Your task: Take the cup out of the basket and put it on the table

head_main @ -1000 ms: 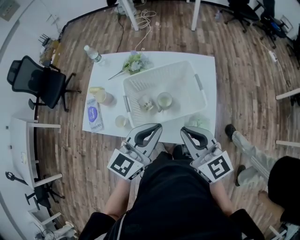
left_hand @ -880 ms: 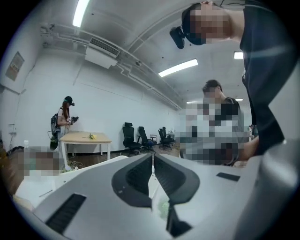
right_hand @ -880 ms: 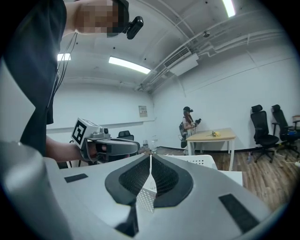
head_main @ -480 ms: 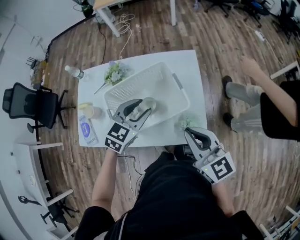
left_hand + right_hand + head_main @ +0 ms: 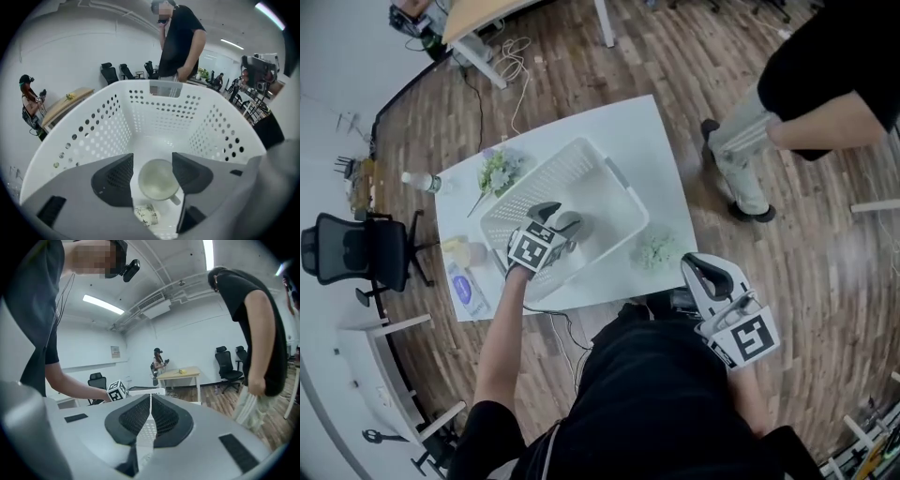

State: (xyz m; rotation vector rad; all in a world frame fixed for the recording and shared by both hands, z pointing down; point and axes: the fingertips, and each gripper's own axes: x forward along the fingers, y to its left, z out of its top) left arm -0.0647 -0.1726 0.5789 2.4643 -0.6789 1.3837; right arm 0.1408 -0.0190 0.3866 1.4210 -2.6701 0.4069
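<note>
Reach step: left gripper (image 5: 152, 160), jaws just opening wide, frames the untouched cup (image 5: 157, 182) on the basket (image 5: 154, 101) floor, lower centre of frame. Next move likely: lower, close on the cup. Right gripper (image 5: 149, 420) closed, empty.

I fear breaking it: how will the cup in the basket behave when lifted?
The cup looks glazed and rigid, so probably slippery and breakable if dropped. It appears empty, so likely light; its side handle may tilt it.
</note>
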